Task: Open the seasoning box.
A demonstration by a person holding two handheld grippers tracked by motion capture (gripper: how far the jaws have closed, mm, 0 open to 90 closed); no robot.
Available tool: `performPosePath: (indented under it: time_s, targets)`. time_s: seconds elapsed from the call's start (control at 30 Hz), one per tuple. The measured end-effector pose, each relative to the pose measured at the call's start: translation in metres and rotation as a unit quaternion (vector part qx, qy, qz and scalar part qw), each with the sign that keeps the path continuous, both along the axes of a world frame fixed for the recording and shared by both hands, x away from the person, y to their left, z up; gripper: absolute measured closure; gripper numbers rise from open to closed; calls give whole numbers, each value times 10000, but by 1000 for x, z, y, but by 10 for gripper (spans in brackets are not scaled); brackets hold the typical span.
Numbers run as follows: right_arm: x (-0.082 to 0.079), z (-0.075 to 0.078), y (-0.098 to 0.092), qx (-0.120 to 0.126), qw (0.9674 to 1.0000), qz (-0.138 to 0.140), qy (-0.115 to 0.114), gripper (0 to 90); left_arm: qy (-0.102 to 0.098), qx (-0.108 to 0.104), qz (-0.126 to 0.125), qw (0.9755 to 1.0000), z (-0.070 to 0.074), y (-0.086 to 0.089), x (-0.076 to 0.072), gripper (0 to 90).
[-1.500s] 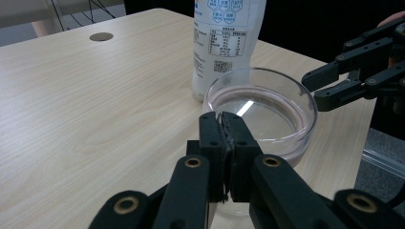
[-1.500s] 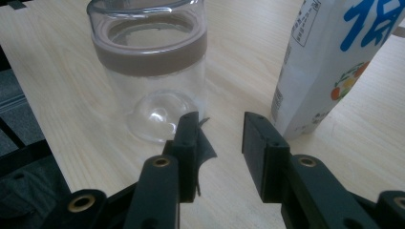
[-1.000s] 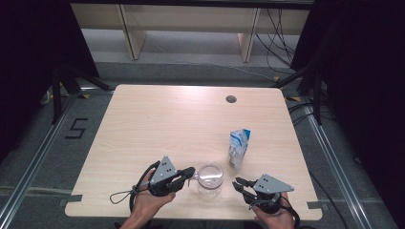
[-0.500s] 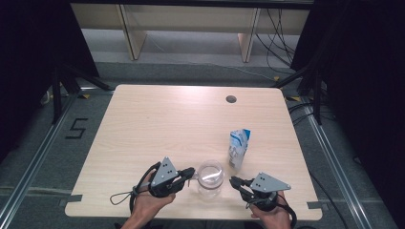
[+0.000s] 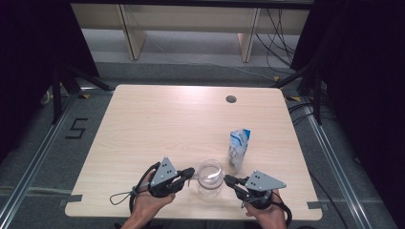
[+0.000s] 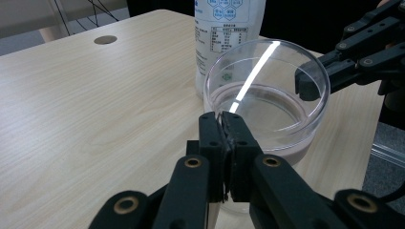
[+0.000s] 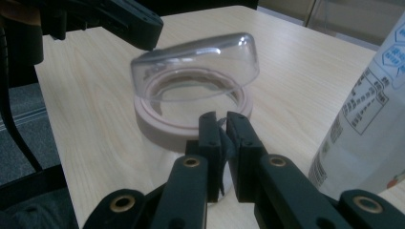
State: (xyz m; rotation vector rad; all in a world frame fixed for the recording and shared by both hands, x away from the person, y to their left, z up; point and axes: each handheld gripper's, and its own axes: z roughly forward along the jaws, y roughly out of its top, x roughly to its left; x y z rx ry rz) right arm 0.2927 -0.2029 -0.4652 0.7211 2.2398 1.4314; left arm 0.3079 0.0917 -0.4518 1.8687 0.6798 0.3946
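My right gripper has crept in from right, jaws just closing on near rim of clear cup. Left gripper unmoved, pinching opposite rim. Cup sits at table's front edge, beside carton. Keep both pinches even, lift level; thin wall flexes.

Carton top cut off by the frame — its small print blurred.

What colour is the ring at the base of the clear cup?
Pale pink ring, clearest in the right gripper view.
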Motion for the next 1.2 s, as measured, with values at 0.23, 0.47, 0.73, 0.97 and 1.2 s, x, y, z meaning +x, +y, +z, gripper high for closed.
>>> performPosePath:
  time_s: [0.23, 0.47, 0.73, 0.97, 1.2]
  targets:
    - [2, 3, 4, 99, 9999, 52, -14, 857, 27, -42, 14, 10000, -1, 1, 0, 869]
    - [0, 8, 8, 73, 9999, 97, -89, 857, 42, -23, 41, 10000, -1, 2, -1, 857]
    - [0, 10, 13, 131, 9998, 177, -18, 857, 99, -250, 61, 9996, -1, 10, -5, 772]
    - [0, 13, 14, 55, 9999, 119, -107, 856, 312, -279, 28, 9991, -6, 28, -18, 555]
    - [0, 18, 18, 17, 9996, 142, -232, 849, 576, -107, 124, 9982, -24, 37, -28, 393]
